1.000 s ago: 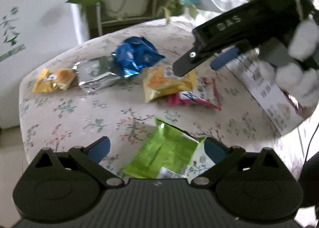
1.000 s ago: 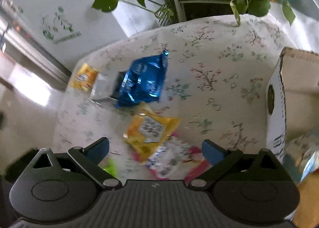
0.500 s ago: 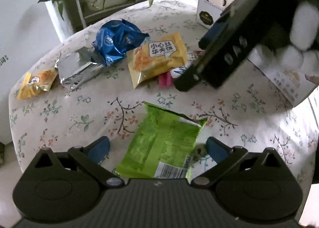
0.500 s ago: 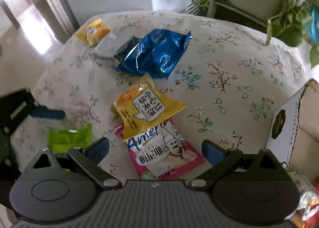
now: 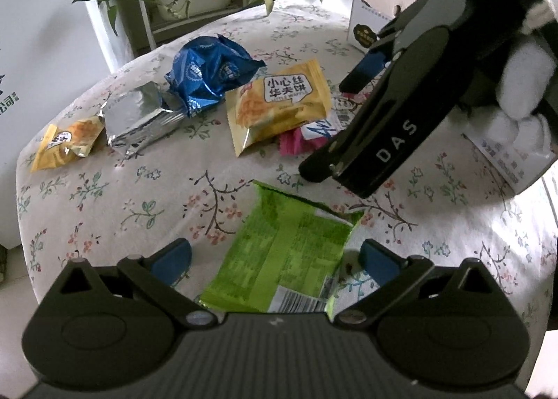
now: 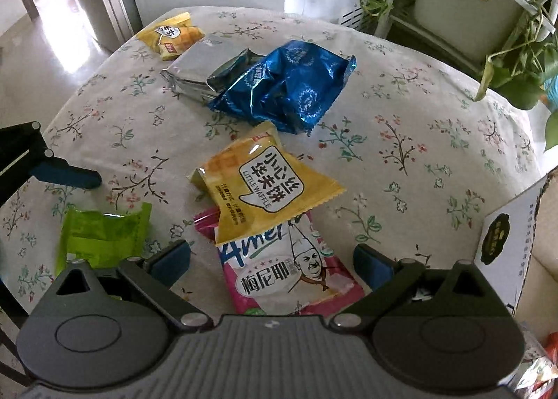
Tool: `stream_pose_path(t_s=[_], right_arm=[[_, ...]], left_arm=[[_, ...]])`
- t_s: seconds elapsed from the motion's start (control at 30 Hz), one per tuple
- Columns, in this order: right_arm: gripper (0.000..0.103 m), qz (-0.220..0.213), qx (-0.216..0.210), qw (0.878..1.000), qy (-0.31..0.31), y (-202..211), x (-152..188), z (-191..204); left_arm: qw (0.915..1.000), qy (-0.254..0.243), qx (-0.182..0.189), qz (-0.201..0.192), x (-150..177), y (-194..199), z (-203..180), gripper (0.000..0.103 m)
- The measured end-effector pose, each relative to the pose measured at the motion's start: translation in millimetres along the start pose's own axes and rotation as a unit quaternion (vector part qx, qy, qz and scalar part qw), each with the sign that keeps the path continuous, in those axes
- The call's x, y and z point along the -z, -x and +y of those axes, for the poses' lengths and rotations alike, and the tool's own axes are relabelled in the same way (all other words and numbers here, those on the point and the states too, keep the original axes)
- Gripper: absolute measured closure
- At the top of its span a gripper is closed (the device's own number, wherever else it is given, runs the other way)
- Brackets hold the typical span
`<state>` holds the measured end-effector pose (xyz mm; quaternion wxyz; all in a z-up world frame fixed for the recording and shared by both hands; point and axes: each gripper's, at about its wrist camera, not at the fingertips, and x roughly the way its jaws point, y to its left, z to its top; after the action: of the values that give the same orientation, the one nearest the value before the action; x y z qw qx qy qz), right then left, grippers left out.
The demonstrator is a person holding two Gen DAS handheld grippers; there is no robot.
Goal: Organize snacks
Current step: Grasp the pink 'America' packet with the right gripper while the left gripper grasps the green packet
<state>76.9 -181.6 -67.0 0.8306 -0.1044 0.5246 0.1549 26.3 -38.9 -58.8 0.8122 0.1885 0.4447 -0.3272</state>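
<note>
Both grippers are wide open and hold nothing. The left gripper (image 5: 275,259) hangs over the green packet (image 5: 282,252). The right gripper (image 6: 272,259) hangs over the pink packet (image 6: 296,277), which lies half under the yellow waffle packet (image 6: 258,183). A cardboard box (image 6: 505,238) stands just beside them.

Table (image 6: 436,113) rounded, covered with pale floral cloth. Small orange-yellow packet (image 6: 172,35) near far left edge. Silver foil packet (image 6: 195,69) just beside it, touching crumpled blue foil bag (image 6: 286,92) toward table middle. Yellow waffle packet (image 6: 261,183) nearer, overlapping top of pink packet (image 6: 293,273) with chef picture. Green packet (image 5: 282,249) flat near near-left edge, barcode side up, apart from others. White cardboard box (image 5: 376,22) at right edge, top flaps open.
</note>
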Motion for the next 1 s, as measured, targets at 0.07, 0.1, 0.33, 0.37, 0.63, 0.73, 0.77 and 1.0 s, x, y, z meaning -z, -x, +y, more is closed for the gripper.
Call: stream_pose_path(t_s=[0.07, 0.1, 0.33, 0.37, 0.63, 0.73, 0.77, 1.0], right_arm=[[0.01, -0.001, -0.004, 1.0, 0.003, 1.1, -0.2, 1.9], [0.013, -0.001, -0.007, 1.0, 0.003, 2.3, -0.4, 3.3], [0.044, -0.004, -0.004, 1.0, -0.011, 12.4, 0.0, 0.1], [0.045, -0.002, -0.006, 1.0, -0.02, 12.8, 0.2, -2.7], [0.045, 0.004, 0.016, 0.999, -0.05, 31.7, 13.1, -5.6], [0.045, -0.013, 0.014, 0.998, -0.057, 48.8, 15.7, -4.4], [0.045, -0.022, 0.014, 0.998, -0.058, 54.9, 16.4, -3.3], [0.045, -0.072, 0.019, 0.992, -0.098, 93.9, 26.9, 2.6]], left_arm=[[1.0, 0.0, 0.0, 0.003, -1.9, -0.7, -0.4, 0.0], [1.0, 0.0, 0.0, 0.005, -2.7, -0.7, -0.6, 0.0], [1.0, -0.006, 0.007, 0.001, -11.9, 3.0, -7.3, 0.033], [1.0, -0.003, 0.006, 0.0, -13.5, 2.9, -7.4, 0.043], [0.9999, 0.014, -0.001, 0.002, -15.8, 9.1, -10.0, 0.052], [0.9998, 0.017, -0.007, -0.007, -15.2, 19.5, -13.7, 0.052], [0.9997, 0.018, -0.009, -0.011, -15.5, 23.4, -14.6, 0.052], [0.9966, 0.064, -0.018, -0.048, -26.8, 47.4, -13.0, 0.052]])
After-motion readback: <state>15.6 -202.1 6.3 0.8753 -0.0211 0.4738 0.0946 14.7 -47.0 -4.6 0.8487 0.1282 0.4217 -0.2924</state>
